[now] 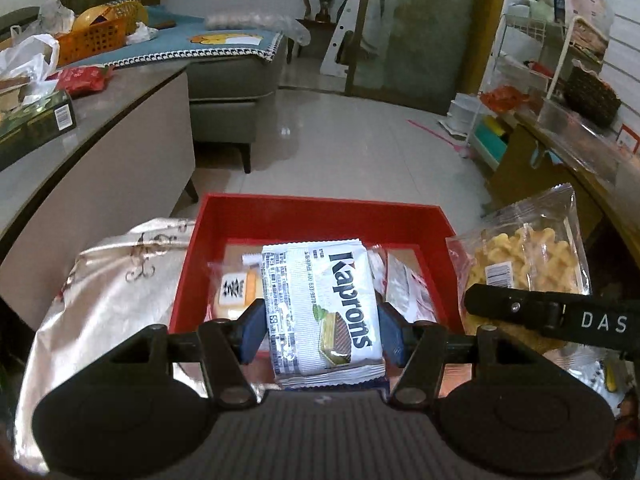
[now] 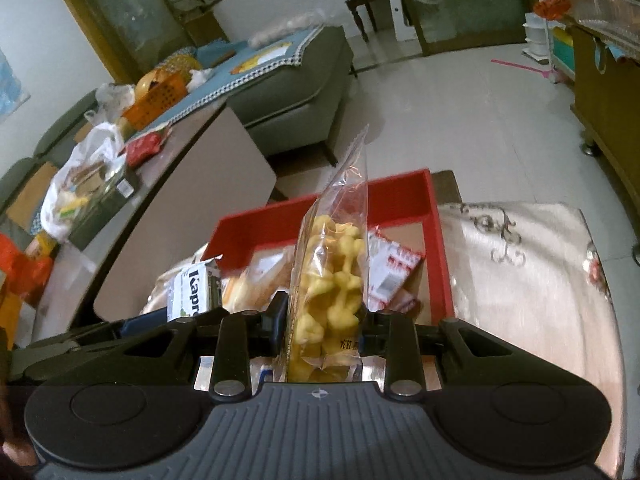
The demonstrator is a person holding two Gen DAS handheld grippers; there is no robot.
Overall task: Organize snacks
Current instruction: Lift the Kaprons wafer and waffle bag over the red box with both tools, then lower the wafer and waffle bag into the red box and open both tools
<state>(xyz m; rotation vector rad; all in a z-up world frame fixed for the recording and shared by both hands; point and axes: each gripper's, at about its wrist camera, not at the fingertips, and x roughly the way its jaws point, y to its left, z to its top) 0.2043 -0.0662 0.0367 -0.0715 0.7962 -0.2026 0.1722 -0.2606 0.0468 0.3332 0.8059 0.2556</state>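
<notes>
Nearest, the left gripper [image 1: 322,330] clamps a Kaprons wafer pack [image 1: 324,312] above the near edge of the red box [image 1: 316,212]; the right gripper [image 2: 322,330] pinches a clear bag of yellow puffs [image 2: 332,280] upright just right of it. Beyond, small packets [image 1: 240,286] lie inside. Both packs are slick, so either could slip and land on the cloth [image 1: 108,280] outside the box.

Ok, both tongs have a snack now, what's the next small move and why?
Probably ease the left tongs forward and set the Kaprons wafer pack down in the red box; they grip it just short of the box, which holds other snacks.
</notes>
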